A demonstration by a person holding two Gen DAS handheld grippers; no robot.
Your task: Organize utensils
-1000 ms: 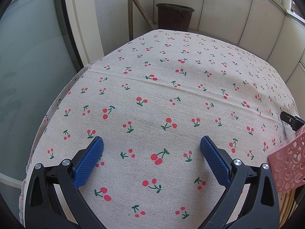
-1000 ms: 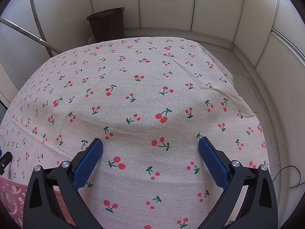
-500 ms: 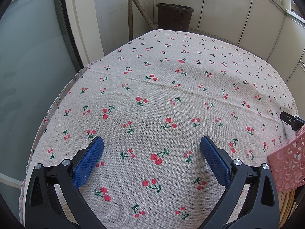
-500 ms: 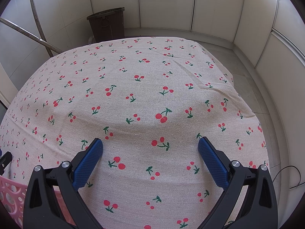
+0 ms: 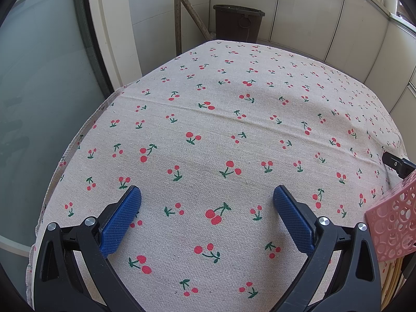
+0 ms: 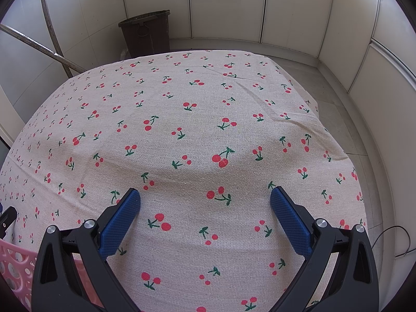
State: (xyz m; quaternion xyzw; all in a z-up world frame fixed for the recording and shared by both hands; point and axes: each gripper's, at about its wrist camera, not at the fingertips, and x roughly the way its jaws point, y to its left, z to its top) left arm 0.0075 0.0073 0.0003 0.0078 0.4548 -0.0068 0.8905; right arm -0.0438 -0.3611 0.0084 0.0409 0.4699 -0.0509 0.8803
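Observation:
A pink perforated basket (image 5: pixel 392 223) sits at the right edge of the left wrist view and at the bottom left of the right wrist view (image 6: pixel 15 267). Pale wooden sticks, perhaps chopsticks (image 5: pixel 391 283), show just below it. My left gripper (image 5: pixel 206 202) is open and empty over the cherry-print tablecloth (image 5: pixel 234 130). My right gripper (image 6: pixel 205 202) is open and empty over the same cloth (image 6: pixel 195 130). A tip of the right gripper shows in the left wrist view (image 5: pixel 395 162), beyond the basket.
A dark bin (image 5: pixel 238 23) stands on the floor past the table's far edge, also in the right wrist view (image 6: pixel 147 33). A metal pole (image 5: pixel 189 7) leans beside it. A glass door (image 5: pixel 39 104) is at the left. Tiled walls surround the table.

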